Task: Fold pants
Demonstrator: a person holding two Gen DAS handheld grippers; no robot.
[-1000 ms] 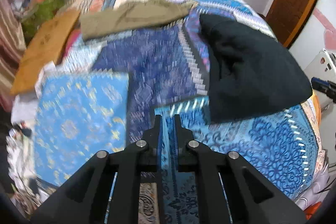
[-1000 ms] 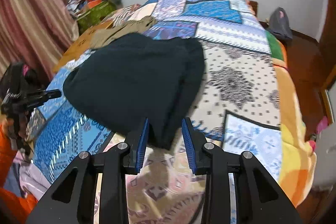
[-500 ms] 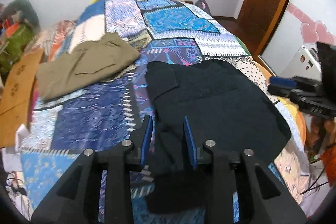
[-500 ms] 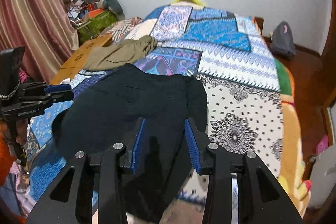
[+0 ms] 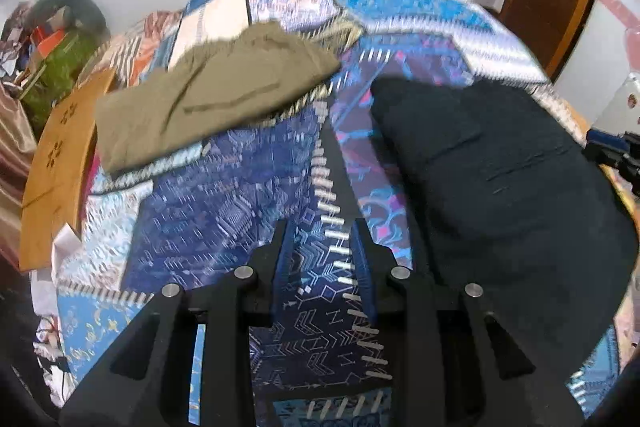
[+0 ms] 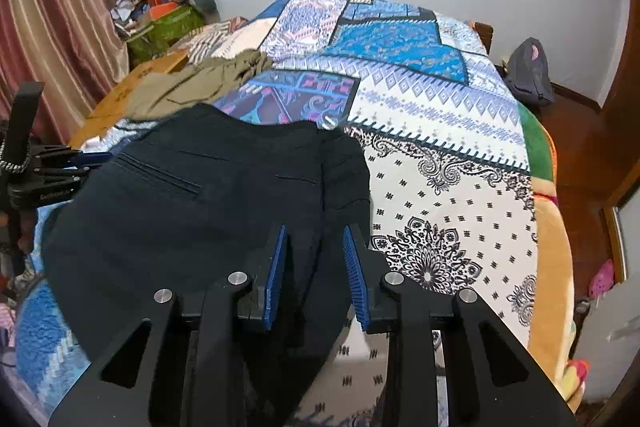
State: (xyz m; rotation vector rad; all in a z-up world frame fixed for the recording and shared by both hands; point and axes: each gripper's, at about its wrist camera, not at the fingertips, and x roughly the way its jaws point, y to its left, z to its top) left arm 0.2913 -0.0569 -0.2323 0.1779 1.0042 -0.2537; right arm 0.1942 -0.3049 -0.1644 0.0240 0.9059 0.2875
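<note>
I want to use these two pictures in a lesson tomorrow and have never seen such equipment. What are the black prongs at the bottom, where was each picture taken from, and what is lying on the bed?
The black prongs are hand-held grippers: a person holds one in each hand, and a wide-angle camera on each looks forward along its two fingers. One picture comes from the left gripper, the other from the right gripper. Both are open and hold nothing.

Both look over a bed with a patchwork bedspread. On it lie dark pants, spread out flat, and further back olive pants. The right gripper's fingers are over the dark pants' near part; the left points at bare bedspread beside them. Each camera also catches the other gripper at its picture's edge.
</note>
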